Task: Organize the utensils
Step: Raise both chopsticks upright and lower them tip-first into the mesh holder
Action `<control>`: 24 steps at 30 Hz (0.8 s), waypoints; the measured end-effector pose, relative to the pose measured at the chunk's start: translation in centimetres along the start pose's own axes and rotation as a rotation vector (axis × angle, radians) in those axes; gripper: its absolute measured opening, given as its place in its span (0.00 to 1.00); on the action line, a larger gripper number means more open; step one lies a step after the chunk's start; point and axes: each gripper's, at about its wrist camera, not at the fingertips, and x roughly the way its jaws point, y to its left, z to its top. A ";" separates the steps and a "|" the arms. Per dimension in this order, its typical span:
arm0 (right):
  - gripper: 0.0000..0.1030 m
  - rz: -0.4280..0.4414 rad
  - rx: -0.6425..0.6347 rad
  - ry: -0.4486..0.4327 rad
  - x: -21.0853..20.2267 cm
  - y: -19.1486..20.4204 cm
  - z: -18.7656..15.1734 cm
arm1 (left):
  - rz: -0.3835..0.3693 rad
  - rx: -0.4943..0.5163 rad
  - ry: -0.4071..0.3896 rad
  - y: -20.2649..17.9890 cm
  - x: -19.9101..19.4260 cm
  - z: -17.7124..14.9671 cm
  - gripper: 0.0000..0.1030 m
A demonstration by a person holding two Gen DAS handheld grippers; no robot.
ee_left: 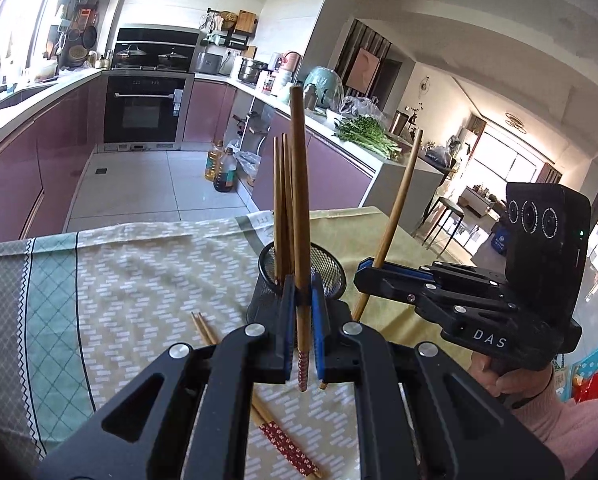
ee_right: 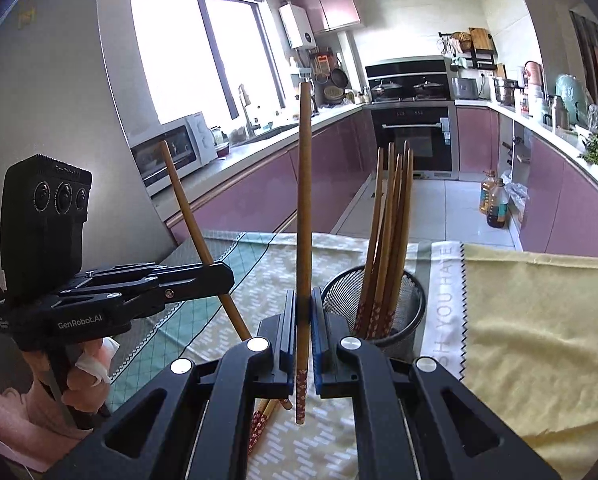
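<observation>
My left gripper (ee_left: 303, 294) is shut on a wooden chopstick (ee_left: 301, 184) that stands nearly upright, its red patterned end hanging below the pads. My right gripper (ee_right: 303, 306) is shut the same way on another upright chopstick (ee_right: 303, 200). Just behind both grippers a black mesh cup (ee_left: 333, 258) (ee_right: 413, 304) stands on the cloth with several chopsticks in it. In the left wrist view the right gripper (ee_left: 365, 272) sits to the right of the cup with its chopstick (ee_left: 399, 200) tilted. In the right wrist view the left gripper (ee_right: 225, 274) is on the left with its chopstick (ee_right: 183, 208). Loose chopsticks (ee_left: 283, 436) (ee_right: 261, 420) lie on the cloth below the grippers.
A patterned tablecloth (ee_left: 139, 280) and a yellow cloth (ee_right: 539, 340) cover the table, whose far edge drops to a tiled kitchen floor. Oil bottles (ee_left: 223, 172) stand on the floor by purple cabinets. A hand in a pink sleeve (ee_left: 539, 396) holds the right gripper.
</observation>
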 end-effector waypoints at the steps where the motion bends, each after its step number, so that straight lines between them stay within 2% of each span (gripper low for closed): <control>1: 0.06 -0.001 -0.001 -0.003 -0.1 0.0 0.2 | -0.002 0.001 -0.002 0.0 0.0 0.2 0.08; 24: 0.06 -0.043 -0.046 -0.107 -1.9 -0.3 4.2 | 0.002 0.088 -0.091 -2.4 0.1 5.3 0.08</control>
